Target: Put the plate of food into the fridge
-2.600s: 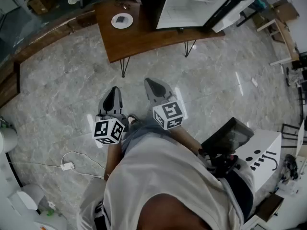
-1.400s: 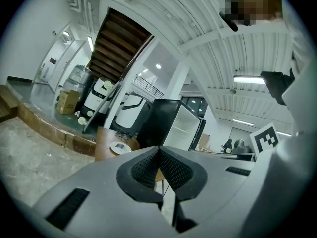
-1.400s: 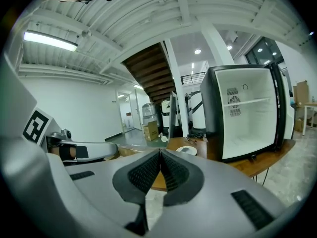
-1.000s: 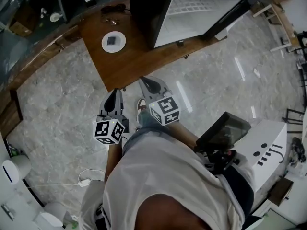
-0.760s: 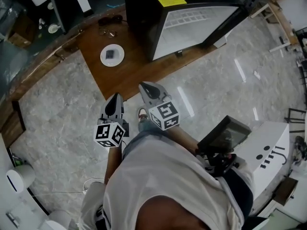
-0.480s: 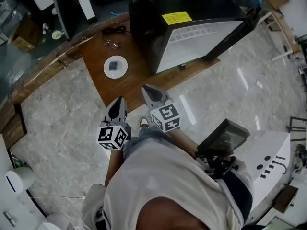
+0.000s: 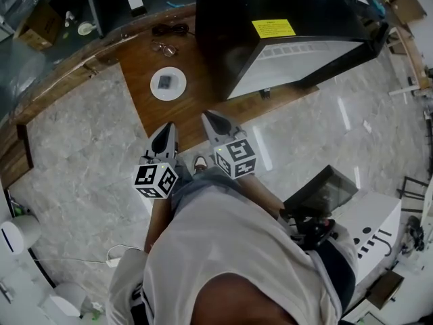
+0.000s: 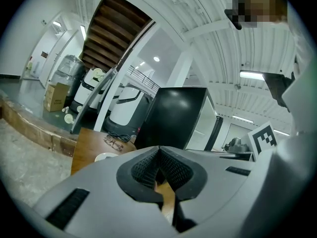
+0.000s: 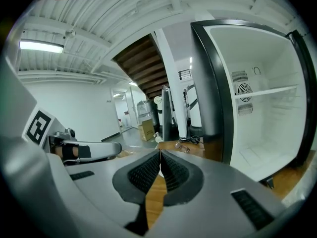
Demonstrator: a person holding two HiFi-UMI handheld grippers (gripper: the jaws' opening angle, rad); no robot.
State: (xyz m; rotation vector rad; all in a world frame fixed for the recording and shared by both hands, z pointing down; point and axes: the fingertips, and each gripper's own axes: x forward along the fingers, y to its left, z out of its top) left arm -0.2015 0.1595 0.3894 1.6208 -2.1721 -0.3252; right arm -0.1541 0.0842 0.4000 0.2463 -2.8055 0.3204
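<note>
The grey two-jaw left gripper (image 7: 164, 133) and right gripper (image 7: 213, 122) both hang empty, jaws pressed together. One black fridge (image 7: 291, 46) stands door-open on the brown wooden table (image 7: 203, 97). Left of it sits one round white plate (image 7: 178, 92) carrying one dark square morsel (image 7: 165, 82). Likely stiff, smooth, breakable — pinch its near rim, keeping it level.

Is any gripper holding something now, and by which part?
Nothing is held. The left gripper and the right gripper both have jaws shut, empty.
</note>
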